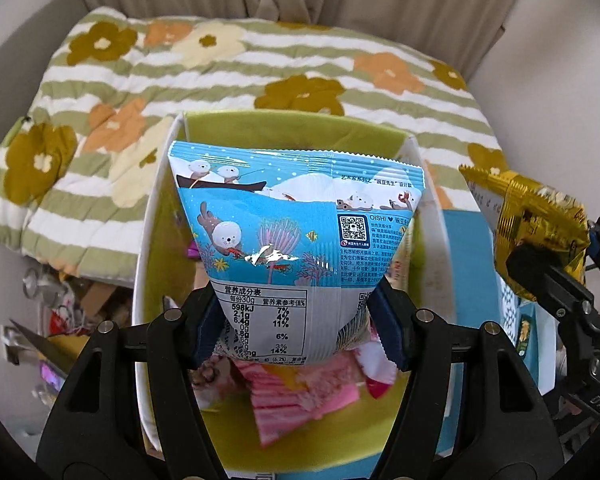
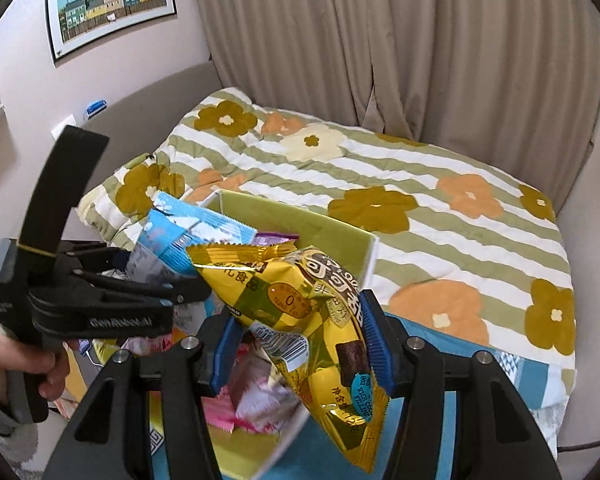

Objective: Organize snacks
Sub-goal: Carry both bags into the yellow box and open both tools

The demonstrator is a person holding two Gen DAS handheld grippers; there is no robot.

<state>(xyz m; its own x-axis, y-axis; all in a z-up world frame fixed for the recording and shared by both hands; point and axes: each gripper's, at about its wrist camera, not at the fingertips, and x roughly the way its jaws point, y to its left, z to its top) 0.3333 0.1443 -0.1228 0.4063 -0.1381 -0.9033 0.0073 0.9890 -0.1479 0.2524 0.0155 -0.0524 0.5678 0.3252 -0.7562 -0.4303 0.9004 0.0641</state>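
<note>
My left gripper (image 1: 296, 328) is shut on a blue snack bag (image 1: 296, 224) with seal cartoons and holds it upright over a white box with a green inside (image 1: 160, 272). Pink snack packets (image 1: 296, 400) lie in the box below it. My right gripper (image 2: 300, 344) is shut on a gold snack bag (image 2: 296, 312), held tilted over the same box (image 2: 332, 236). In the left wrist view the gold bag (image 1: 528, 216) and the right gripper (image 1: 540, 276) show at the right. In the right wrist view the left gripper (image 2: 204, 290) and blue bag (image 2: 188, 236) show at the left.
A bed with a green-striped floral quilt (image 2: 420, 184) lies behind the box, with beige curtains (image 2: 380, 40) beyond. A blue patterned cloth (image 2: 520, 372) lies under the box. Clutter of wrappers and a cardboard piece (image 1: 68, 320) sits to the left. A framed picture (image 2: 108, 0) hangs on the wall.
</note>
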